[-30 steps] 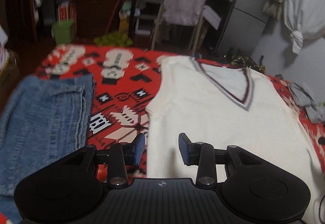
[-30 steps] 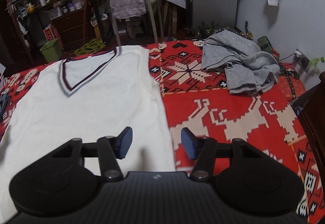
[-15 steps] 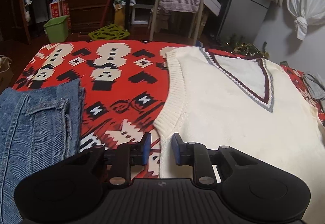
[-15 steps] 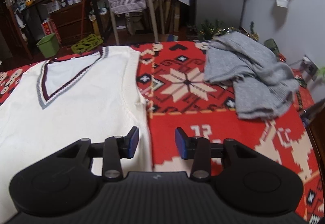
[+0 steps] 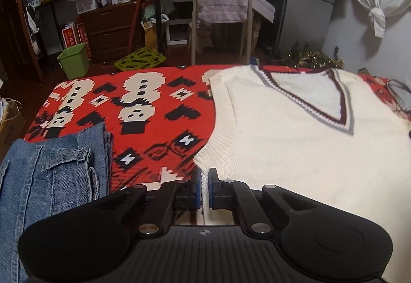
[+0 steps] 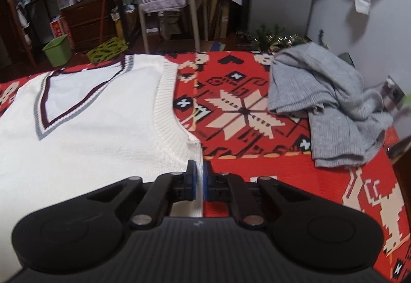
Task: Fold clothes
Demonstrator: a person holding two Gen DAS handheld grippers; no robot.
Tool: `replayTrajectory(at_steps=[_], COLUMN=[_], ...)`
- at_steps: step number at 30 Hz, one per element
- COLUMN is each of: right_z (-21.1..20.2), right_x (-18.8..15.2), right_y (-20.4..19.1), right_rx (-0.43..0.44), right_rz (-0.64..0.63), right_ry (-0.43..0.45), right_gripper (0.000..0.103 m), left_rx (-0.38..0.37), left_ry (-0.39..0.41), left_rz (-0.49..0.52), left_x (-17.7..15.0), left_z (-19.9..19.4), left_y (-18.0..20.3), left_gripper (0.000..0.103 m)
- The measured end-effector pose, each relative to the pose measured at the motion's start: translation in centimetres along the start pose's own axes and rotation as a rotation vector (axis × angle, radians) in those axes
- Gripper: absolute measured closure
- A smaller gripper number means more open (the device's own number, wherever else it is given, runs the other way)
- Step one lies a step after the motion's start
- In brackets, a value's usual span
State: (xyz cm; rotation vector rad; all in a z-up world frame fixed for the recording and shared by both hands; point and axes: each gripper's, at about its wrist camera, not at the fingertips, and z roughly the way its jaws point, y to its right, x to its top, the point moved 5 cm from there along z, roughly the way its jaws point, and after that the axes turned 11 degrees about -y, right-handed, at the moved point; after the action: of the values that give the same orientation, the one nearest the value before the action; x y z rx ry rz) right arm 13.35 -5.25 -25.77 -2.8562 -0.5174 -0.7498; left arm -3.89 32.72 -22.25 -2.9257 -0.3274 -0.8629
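Vest [image 5: 295, 154] flat, neckline pointing away, both tongs [image 5: 203, 186] [image 6: 198, 180] pinching its side edges.

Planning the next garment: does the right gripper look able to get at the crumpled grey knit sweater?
Probably yes: the grey knit sweater lies uncovered on the red patterned blanket, but the right gripper is shut on the white V-neck vest.

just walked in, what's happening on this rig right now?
A person is folding clothes on a red patterned blanket with a handheld gripper in each hand. The cream V-neck vest lies flat, neckline away from the cameras. The left gripper is pinched shut on the vest's left side edge below the armhole; the right gripper is pinched on the opposite side edge. No fold is made yet. Folded jeans lie to the left, a crumpled grey sweater to the right.
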Motion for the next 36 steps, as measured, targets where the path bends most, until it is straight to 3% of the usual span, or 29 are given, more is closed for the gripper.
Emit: replayTrajectory(at_steps=[4,6,7,10,13,20,23,27,32,35,36], right_z=[-0.2,-0.6,-0.9,-2.3,-4.1,-3.7,-2.9,-2.3,-2.5,-3.0,-3.2], right_x=[-0.2,-0.3,-0.3,-0.6,-1.2,-3.0,-3.3,-3.9,-4.1,-4.3,-4.4], right_y=[0.0,0.6,0.9,1.4,0.3,-5.6,-7.3,-6.9,-2.5,-0.3,-0.2], right_rx=[-0.013,-0.004,0.011,0.018,0.008,0.110,0.124,0.102,0.025,0.023,0.026], right_rz=[-0.013,0.021,0.038,0.064,0.008,-0.131,-0.153,-0.163,-0.090,-0.044,-0.041], right_ry=[0.014,0.024,0.028,0.048,0.074,0.035,0.024,0.018,0.008,0.011,0.012], right_gripper=[0.095,0.077,0.075,0.076,0.079,0.081,0.081,0.081,0.081,0.096,0.096], left_rx=[0.039,0.040,0.045,0.066,0.046,-0.190,-0.229,-0.210,-0.168,-0.150,-0.143], left_ry=[0.016,0.018,0.022,0.037,0.046,0.021,0.000,-0.011,-0.008,-0.013,-0.017], left_rz=[0.073,0.064,0.054,0.029,0.006,-0.012,0.010,0.014,0.011,-0.005,-0.014], left_x=[-0.2,-0.2,-0.2,-0.2,-0.3,-1.4,-2.0,-2.8,-3.5,-4.0,-4.2], left_z=[0.0,-0.2,-0.4,-1.2,-2.5,-3.8,-2.9,-2.1,-2.1,-2.5,-2.6], left_y=[0.6,0.5,0.3,-0.2,-0.1,5.0,7.6,8.3,6.2,5.1,4.8], left_gripper=[0.096,0.092,0.088,0.085,0.085,0.086,0.086,0.086,0.088,0.088,0.088])
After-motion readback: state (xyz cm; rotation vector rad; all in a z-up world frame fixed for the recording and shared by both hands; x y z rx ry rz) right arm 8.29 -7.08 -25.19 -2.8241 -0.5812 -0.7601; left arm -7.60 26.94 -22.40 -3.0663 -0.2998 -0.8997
